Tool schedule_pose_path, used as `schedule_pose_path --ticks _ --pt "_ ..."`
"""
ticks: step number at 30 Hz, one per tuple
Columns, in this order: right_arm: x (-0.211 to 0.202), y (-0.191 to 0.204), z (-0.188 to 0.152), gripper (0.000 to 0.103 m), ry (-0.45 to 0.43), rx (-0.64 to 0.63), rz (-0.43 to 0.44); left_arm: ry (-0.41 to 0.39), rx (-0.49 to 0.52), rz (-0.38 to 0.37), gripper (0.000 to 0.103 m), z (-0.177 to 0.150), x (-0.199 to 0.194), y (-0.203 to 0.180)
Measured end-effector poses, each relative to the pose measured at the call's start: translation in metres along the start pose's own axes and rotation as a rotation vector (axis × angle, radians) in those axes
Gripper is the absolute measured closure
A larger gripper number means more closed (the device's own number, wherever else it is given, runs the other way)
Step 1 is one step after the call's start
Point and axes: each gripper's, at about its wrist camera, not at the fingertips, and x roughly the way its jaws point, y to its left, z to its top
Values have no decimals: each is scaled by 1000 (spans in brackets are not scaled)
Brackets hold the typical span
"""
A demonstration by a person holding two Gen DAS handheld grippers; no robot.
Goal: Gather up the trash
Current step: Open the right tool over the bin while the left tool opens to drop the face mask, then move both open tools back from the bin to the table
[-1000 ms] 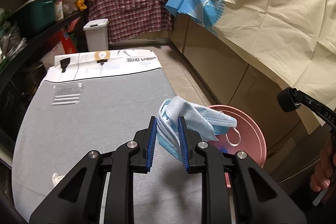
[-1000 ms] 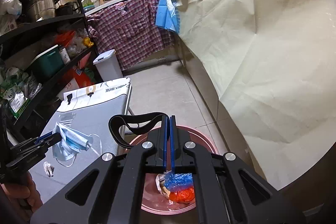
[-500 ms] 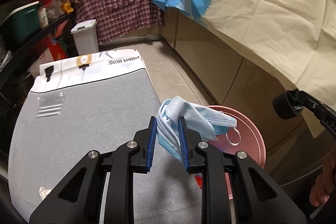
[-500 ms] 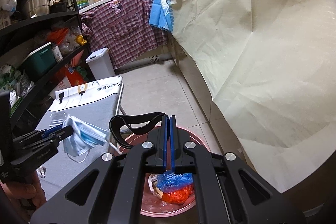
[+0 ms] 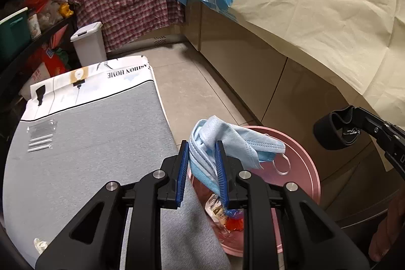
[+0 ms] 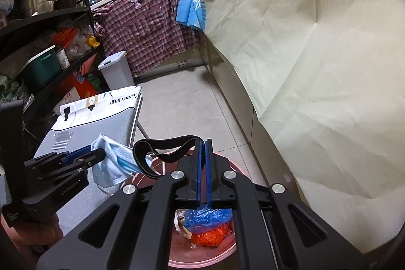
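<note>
One blue mask [image 5: 227, 143] hangs pinched between the nearly closed fingers of the left gripper [image 5: 202, 168], held above the near edge of a pink bin [image 5: 307, 168] that stands on the floor beside a grey-topped table [image 5: 88, 143]. One ear loop [image 5: 282, 165] dangles over the bin's rim. Inside the bin lie three visible scraps: a blue plastic wad [image 6: 207, 218], an orange one [image 6: 210, 237] beneath it, and a pale wrapper [image 6: 181, 224] at their side. The right gripper [image 6: 202, 168] hovers over the same bin with its two fingers pressed nearly together and nothing between them; a black strap [image 6: 164, 151] loops off its left side. Two items remain on the table: a clear packet of white sticks [image 5: 40, 136] towards the far end and a small white crumpled scrap [image 5: 40, 244] at the near edge.
</note>
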Motion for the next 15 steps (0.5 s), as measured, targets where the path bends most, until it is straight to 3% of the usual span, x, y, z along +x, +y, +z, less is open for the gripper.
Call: schedule_pose_path --ticks 4,7,8,15 --pt "10 2 -2 91 32 -13 -3 29 3 -28 73 1 10 -5" --pt "12 2 -2 61 33 -11 -14 38 3 -34 60 2 12 -7" --pt "13 1 -2 60 32 -6 -17 36 0 -37 56 2 12 -6" --pt "14 -1 -2 60 28 0 -13 18 -12 -62 56 -1 -1 -2"
